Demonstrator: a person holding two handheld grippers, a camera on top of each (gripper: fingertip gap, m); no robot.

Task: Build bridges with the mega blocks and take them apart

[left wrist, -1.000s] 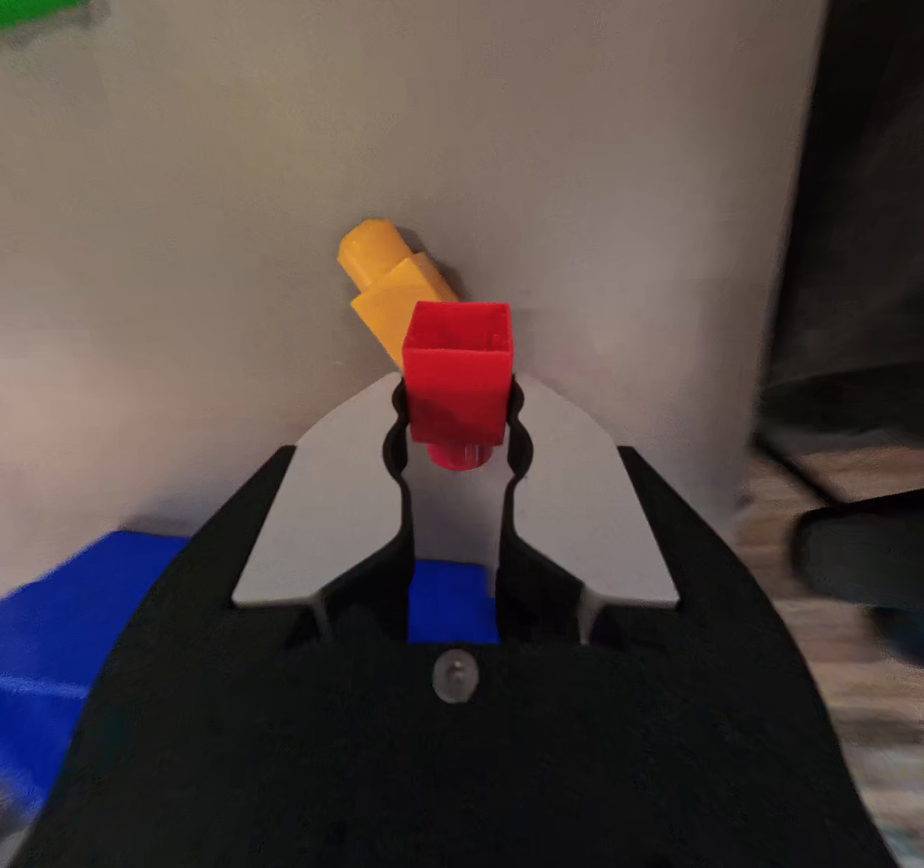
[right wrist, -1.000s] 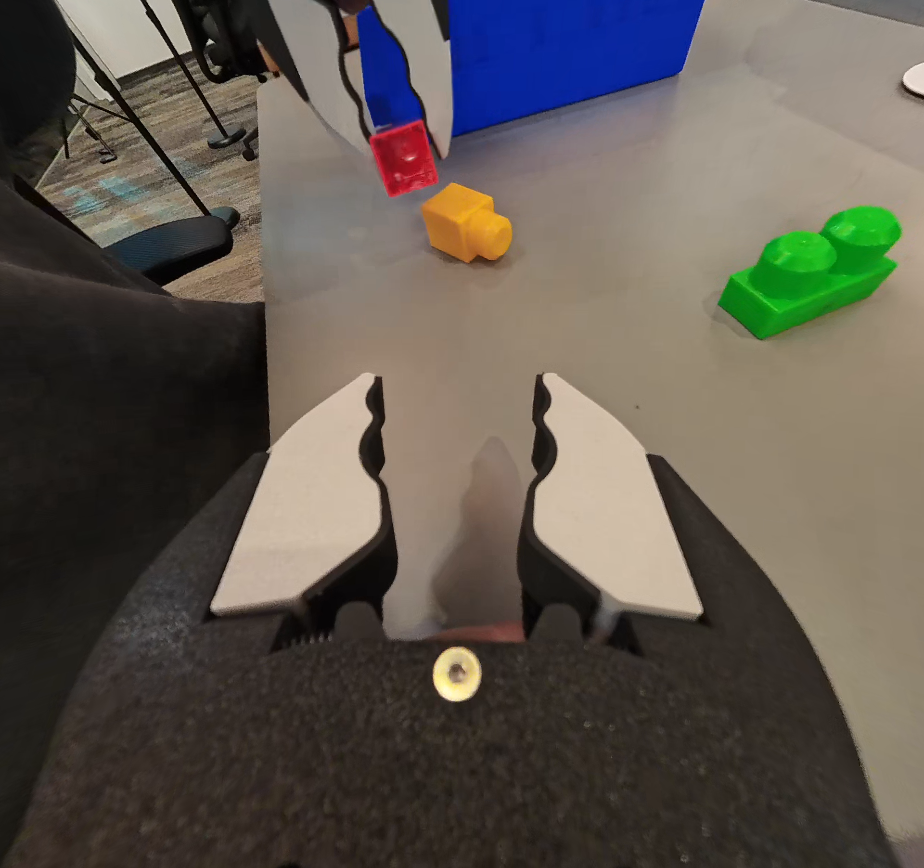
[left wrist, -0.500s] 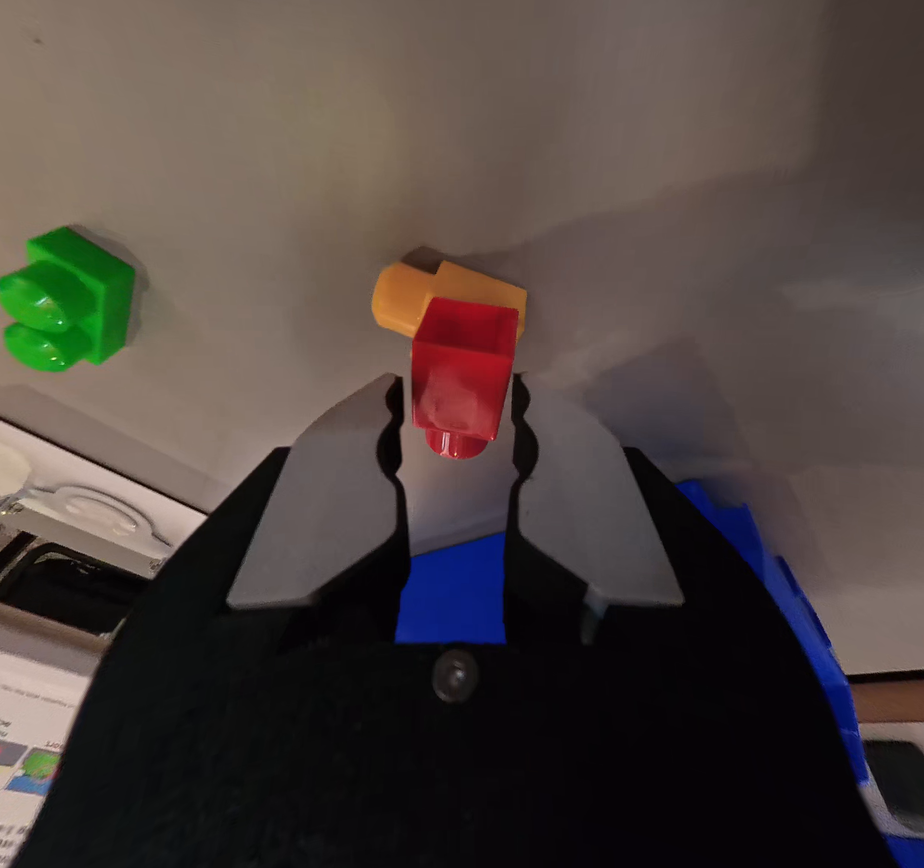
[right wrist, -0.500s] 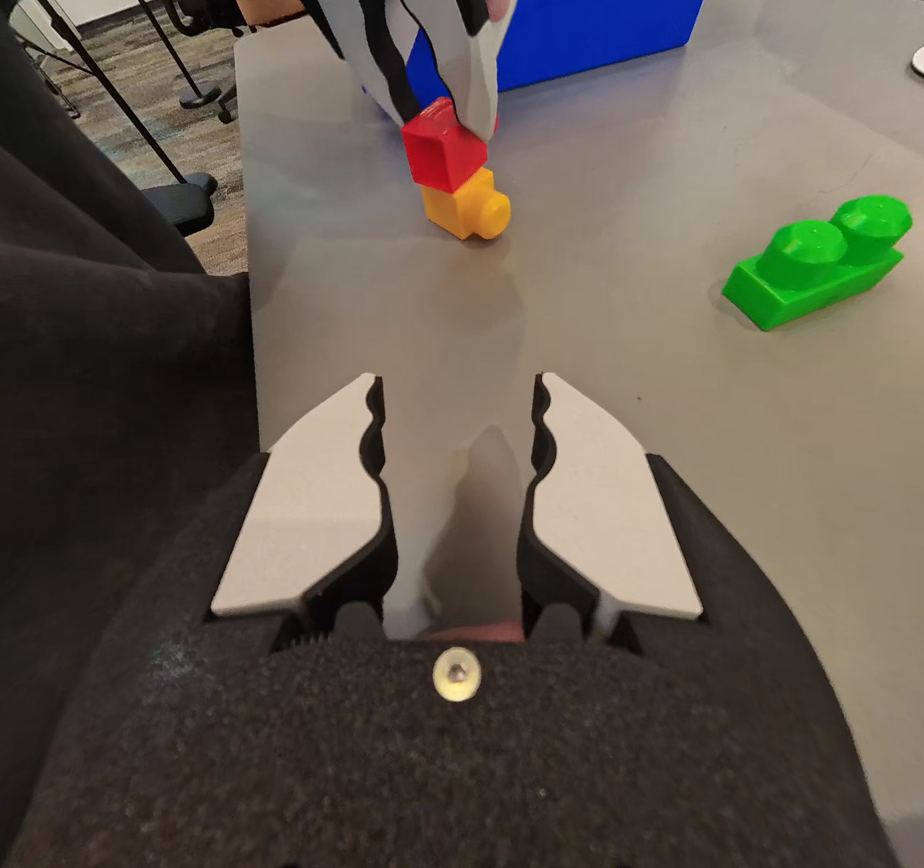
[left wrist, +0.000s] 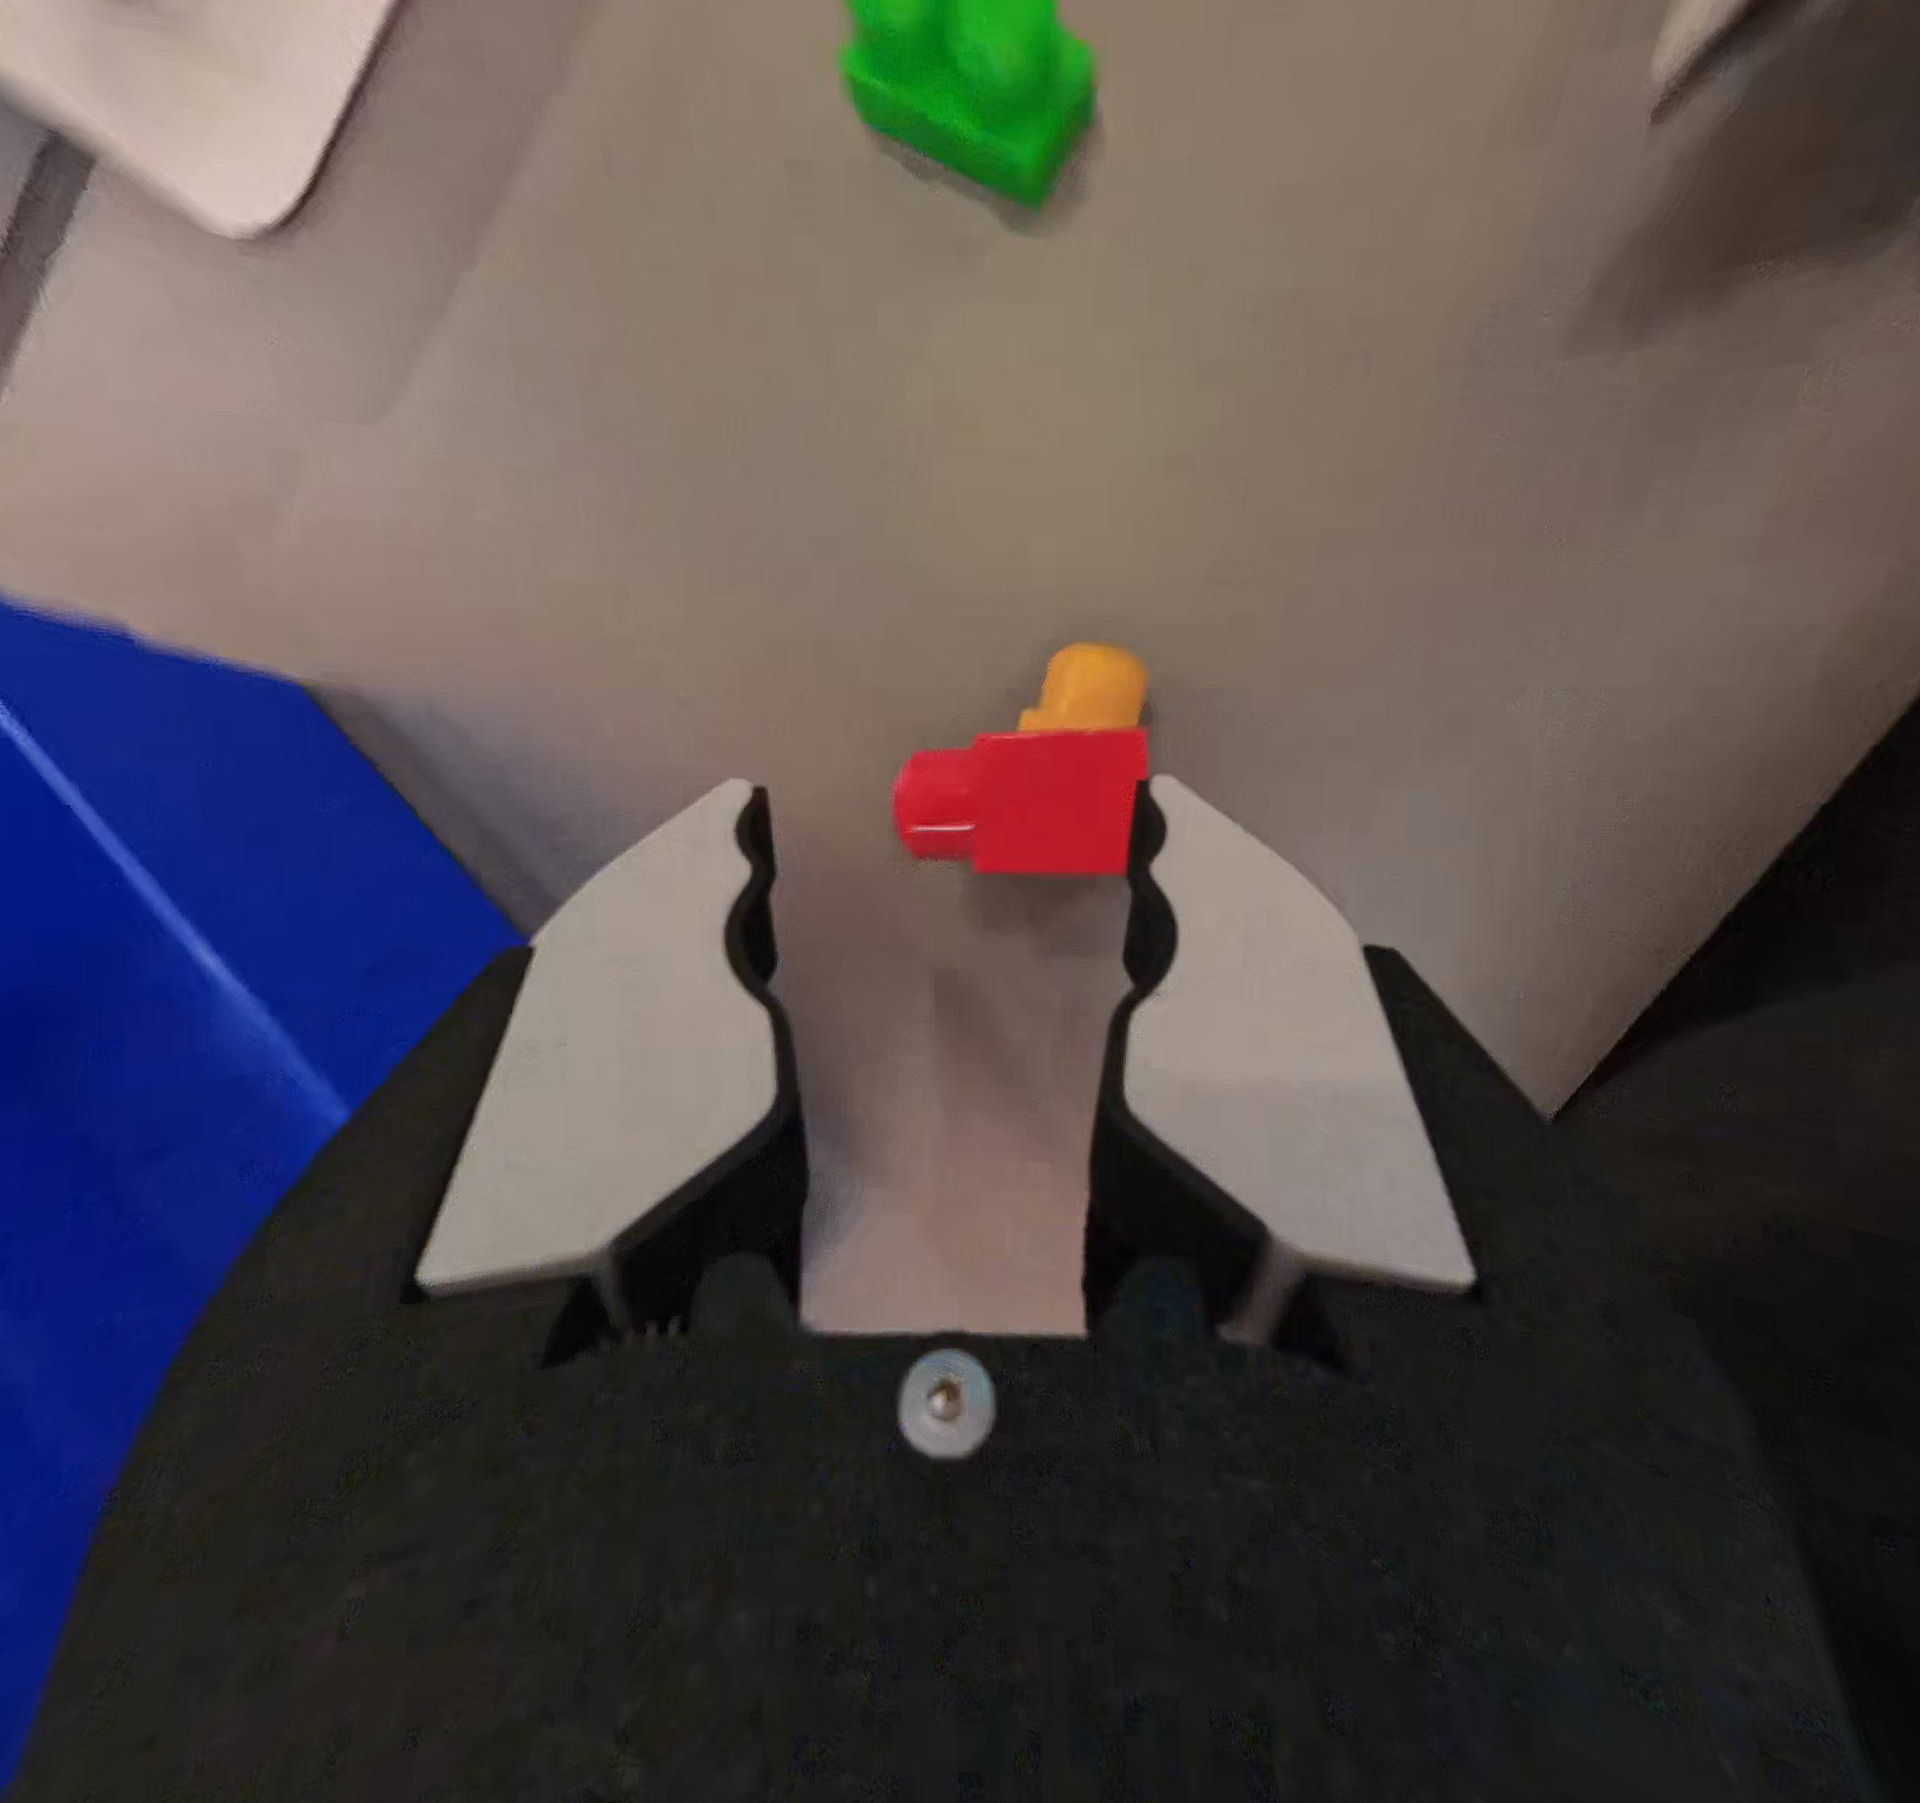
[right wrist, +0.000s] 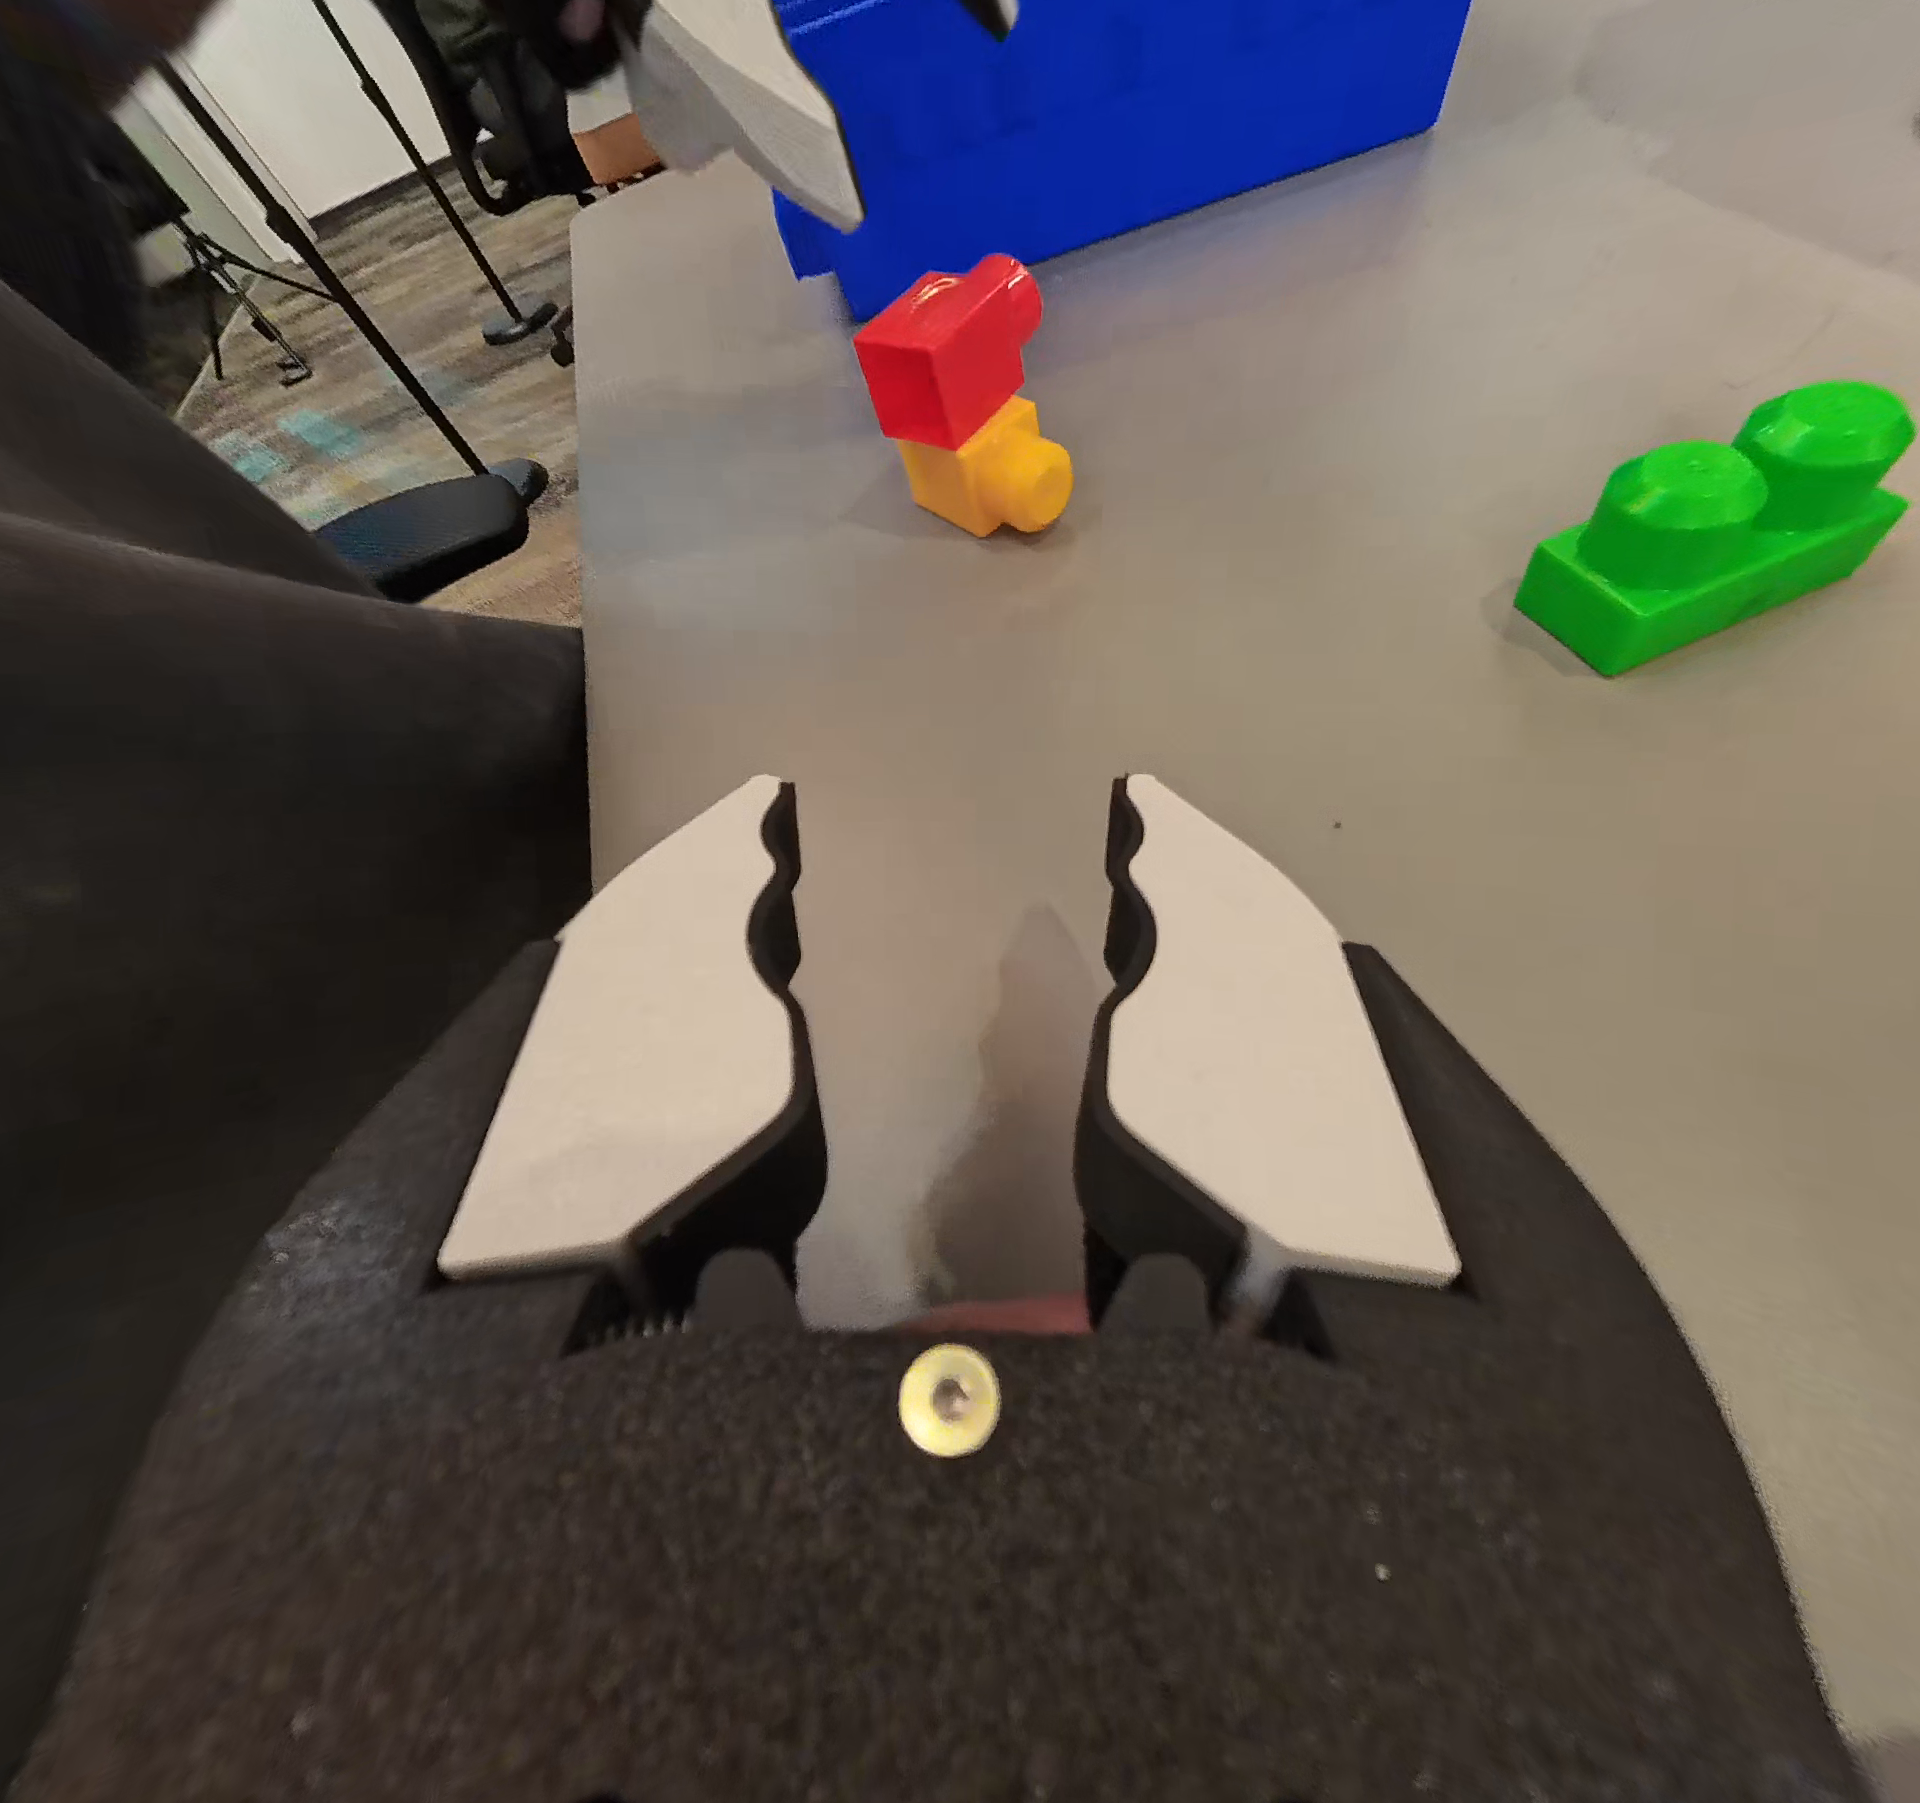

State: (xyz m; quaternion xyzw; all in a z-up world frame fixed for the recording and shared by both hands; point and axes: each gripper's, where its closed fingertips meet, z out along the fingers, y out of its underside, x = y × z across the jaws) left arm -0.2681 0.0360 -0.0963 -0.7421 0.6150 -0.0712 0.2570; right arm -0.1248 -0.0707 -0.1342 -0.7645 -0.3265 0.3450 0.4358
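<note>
**Red block let go atop the orange one**

The left gripper [left wrist: 951, 808], clamped on the red block [right wrist: 951, 356] a second ago, now hangs spread and empty above it; the block lies sideways on the orange block [right wrist: 987, 480]. The right gripper [right wrist: 951, 797] waits agape, empty; the green block [right wrist: 1714, 538] is likely next

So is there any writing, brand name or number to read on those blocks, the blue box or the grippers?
None can be read in these pictures.
The red block, orange block, green block, blue box and both grippers, left and right, show no writing.
</note>
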